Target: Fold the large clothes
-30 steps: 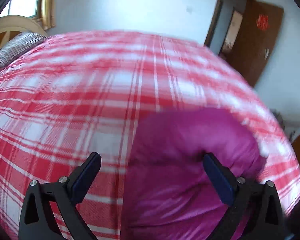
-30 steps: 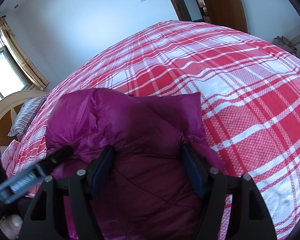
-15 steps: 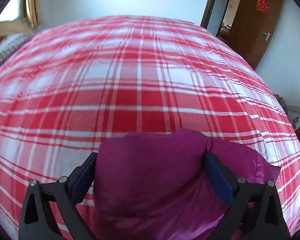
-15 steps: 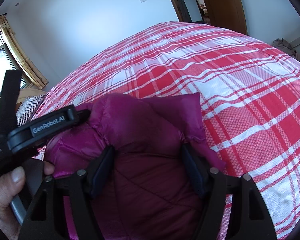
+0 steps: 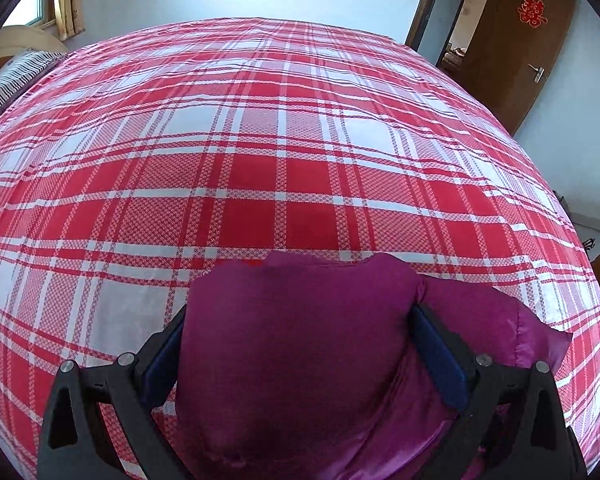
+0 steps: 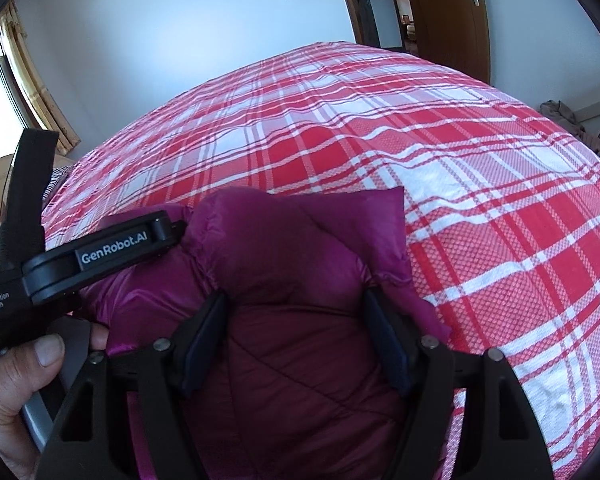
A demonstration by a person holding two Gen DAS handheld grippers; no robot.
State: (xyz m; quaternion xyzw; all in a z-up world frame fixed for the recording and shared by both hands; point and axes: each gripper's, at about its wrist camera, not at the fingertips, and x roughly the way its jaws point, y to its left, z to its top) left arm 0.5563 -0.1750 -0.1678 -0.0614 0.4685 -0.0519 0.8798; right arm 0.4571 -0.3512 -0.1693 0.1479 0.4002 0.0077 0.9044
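A puffy magenta down jacket (image 5: 300, 340) lies bunched on a red and white plaid bed (image 5: 260, 140). My left gripper (image 5: 296, 344) stands wide apart around a thick fold of it, and the fabric fills the gap between the fingers. My right gripper (image 6: 296, 332) likewise straddles a bulging fold of the jacket (image 6: 300, 264), pads against its sides. The left gripper's black body (image 6: 80, 256), marked GenRobot.AI, shows at the left of the right wrist view, held by a hand (image 6: 24, 384).
The bed (image 6: 460, 160) stretches far ahead in both views. A striped pillow (image 5: 8, 80) and a headboard lie at the far left. A brown door (image 5: 528, 40) and doorway stand at the right. A window with curtains (image 6: 28, 80) is at the left.
My left gripper has swung right and come down over the jacket, so the fold now fills its jaws. It has moved into the right wrist view. The right gripper has barely moved.
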